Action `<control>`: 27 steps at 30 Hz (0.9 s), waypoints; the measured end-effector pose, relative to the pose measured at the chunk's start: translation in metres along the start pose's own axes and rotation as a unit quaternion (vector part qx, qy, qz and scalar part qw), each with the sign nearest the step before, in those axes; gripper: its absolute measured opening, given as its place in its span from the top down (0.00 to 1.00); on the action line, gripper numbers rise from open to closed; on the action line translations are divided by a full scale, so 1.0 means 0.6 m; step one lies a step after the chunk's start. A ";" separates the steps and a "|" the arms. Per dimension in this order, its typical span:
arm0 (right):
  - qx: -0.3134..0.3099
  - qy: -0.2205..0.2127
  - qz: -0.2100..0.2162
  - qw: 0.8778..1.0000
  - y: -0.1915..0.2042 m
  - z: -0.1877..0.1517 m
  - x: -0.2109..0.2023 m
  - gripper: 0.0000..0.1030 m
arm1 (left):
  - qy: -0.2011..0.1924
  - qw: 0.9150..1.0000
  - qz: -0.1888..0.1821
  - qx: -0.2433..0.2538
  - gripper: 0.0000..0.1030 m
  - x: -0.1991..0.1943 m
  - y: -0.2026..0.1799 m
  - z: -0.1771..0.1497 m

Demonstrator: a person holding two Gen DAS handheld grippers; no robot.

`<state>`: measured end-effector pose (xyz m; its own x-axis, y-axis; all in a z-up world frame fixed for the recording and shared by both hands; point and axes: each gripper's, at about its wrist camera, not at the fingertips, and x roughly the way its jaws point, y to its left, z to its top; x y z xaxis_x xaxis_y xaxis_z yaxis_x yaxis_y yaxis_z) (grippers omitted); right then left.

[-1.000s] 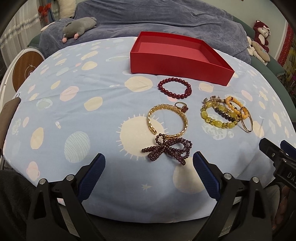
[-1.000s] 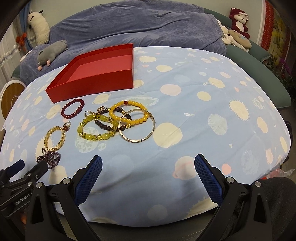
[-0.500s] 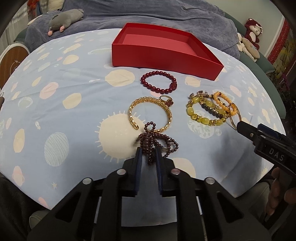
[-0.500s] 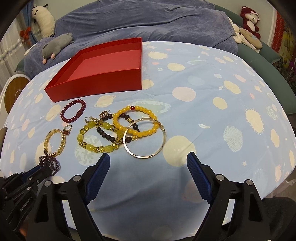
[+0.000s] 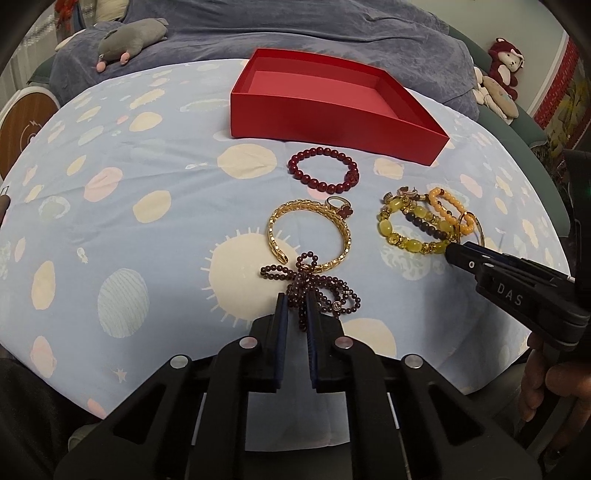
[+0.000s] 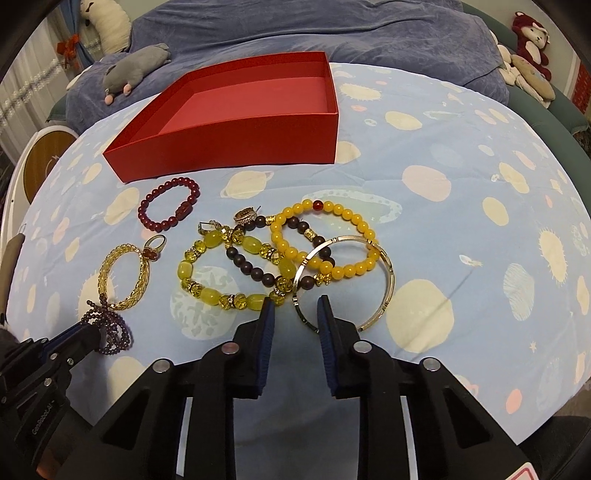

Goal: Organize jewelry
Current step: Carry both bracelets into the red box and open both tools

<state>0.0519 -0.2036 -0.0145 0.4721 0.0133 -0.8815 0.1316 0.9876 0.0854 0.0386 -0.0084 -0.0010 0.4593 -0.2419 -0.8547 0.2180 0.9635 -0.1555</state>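
A table draped in a pale blue cloth (image 5: 147, 221) printed with cream and pink planets, suns and stars. Behind it, a blue-grey blanket (image 5: 295, 33) covers a sofa; a grey plush (image 5: 129, 37) lies on the blanket at left, and a red-and-white plush (image 5: 504, 64) sits with other soft toys at far right. A round wooden disc (image 5: 22, 125) stands beyond the table's left edge.

On the cloth, an open red box (image 5: 332, 122) sits at the far side, nothing visible inside. Just in front of it lies a dark red bead bracelet (image 5: 323, 170). Nearer, a gold cuff (image 5: 310, 236) with a ring (image 5: 341, 206) touching its far edge. To the right, a cluster of overlapping pieces: a green-yellow bead bracelet (image 6: 229, 273), a brown bead bracelet (image 6: 258, 258), an orange bead bracelet (image 6: 325, 236) and a thin metal bangle (image 6: 388, 280).

The left gripper (image 5: 295, 306) is clamped on a purple bead strand (image 5: 310, 284), which lies looped on the cloth against the cuff's near edge. The right gripper (image 6: 293, 314) has its jaws closing, with the near arc of the bangle between them; the pads are not yet pressing on it.
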 end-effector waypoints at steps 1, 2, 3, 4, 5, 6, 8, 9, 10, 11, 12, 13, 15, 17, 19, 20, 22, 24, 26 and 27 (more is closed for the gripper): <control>-0.001 -0.001 0.002 1.000 -0.001 0.000 0.000 0.92 | -0.002 1.000 0.000 -0.002 0.92 -0.002 0.001 0.001; 0.000 0.000 0.007 1.000 -0.001 -0.001 -0.002 0.93 | -0.002 1.000 -0.002 -0.003 0.94 -0.004 0.002 0.003; 0.000 -0.001 0.009 1.000 -0.002 -0.001 -0.004 0.96 | -0.002 1.000 -0.003 -0.005 0.94 -0.005 0.003 0.004; 0.001 -0.003 0.009 1.000 -0.003 -0.002 -0.007 0.96 | -0.002 1.000 -0.003 -0.007 0.94 -0.006 0.004 0.006; 0.003 -0.006 0.012 1.000 -0.004 -0.003 -0.011 0.96 | -0.003 1.000 -0.004 -0.007 0.94 -0.007 0.004 0.008; 0.004 -0.008 0.013 1.000 -0.005 -0.004 -0.015 0.96 | -0.004 1.000 -0.005 -0.007 0.94 -0.009 0.004 0.009; 0.010 -0.011 0.017 1.000 -0.008 -0.006 -0.023 0.96 | -0.008 1.000 -0.007 -0.005 0.94 -0.014 0.004 0.011; 0.015 -0.012 0.020 1.000 -0.010 -0.007 -0.027 0.96 | -0.009 1.000 -0.009 -0.005 0.94 -0.017 0.004 0.011; 0.020 -0.014 0.023 0.999 -0.012 -0.010 -0.032 0.96 | -0.011 1.000 -0.010 -0.004 0.94 -0.020 0.005 0.011; 0.023 -0.015 0.025 0.999 -0.014 -0.011 -0.036 0.96 | -0.012 1.000 -0.011 -0.004 0.94 -0.022 0.005 0.010; 0.025 -0.016 0.027 0.999 -0.014 -0.013 -0.041 0.96 | -0.013 1.000 -0.012 -0.004 0.94 -0.025 0.005 0.010; 0.026 -0.017 0.029 0.999 -0.015 -0.015 -0.046 0.96 | -0.014 1.000 -0.013 -0.004 0.94 -0.028 0.006 0.010; 0.028 -0.019 0.035 0.999 -0.015 -0.020 -0.057 0.96 | -0.017 1.000 -0.014 -0.004 0.94 -0.034 0.008 0.010; 0.030 -0.023 0.041 0.998 -0.015 -0.024 -0.067 0.96 | -0.020 1.000 -0.015 -0.004 0.94 -0.041 0.007 0.009; 0.031 -0.025 0.048 0.998 -0.013 -0.027 -0.077 0.96 | -0.023 1.000 -0.016 -0.003 0.94 -0.049 0.006 0.011; 0.031 -0.027 0.051 0.998 -0.012 -0.027 -0.082 0.96 | -0.024 1.000 -0.017 -0.003 0.94 -0.052 0.006 0.012; 0.030 -0.033 0.058 0.997 -0.010 -0.025 -0.093 0.96 | -0.027 1.000 -0.017 -0.001 0.94 -0.060 0.004 0.016; 0.031 -0.038 0.065 0.997 -0.010 -0.019 -0.104 0.96 | -0.029 0.999 -0.019 0.001 0.94 -0.068 0.000 0.023; 0.029 -0.046 0.069 0.996 -0.009 -0.007 -0.113 0.96 | -0.032 0.999 -0.019 0.004 0.94 -0.074 -0.003 0.033; 0.029 -0.050 0.073 0.996 -0.008 0.002 -0.118 0.96 | -0.035 0.999 -0.018 0.007 0.94 -0.077 -0.004 0.039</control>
<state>0.0188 -0.2094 0.0478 0.5735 0.1371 -0.8077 0.1036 0.9658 0.2375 0.0372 -0.0025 0.0506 0.5093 -0.2842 -0.8123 0.2470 0.9524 -0.1784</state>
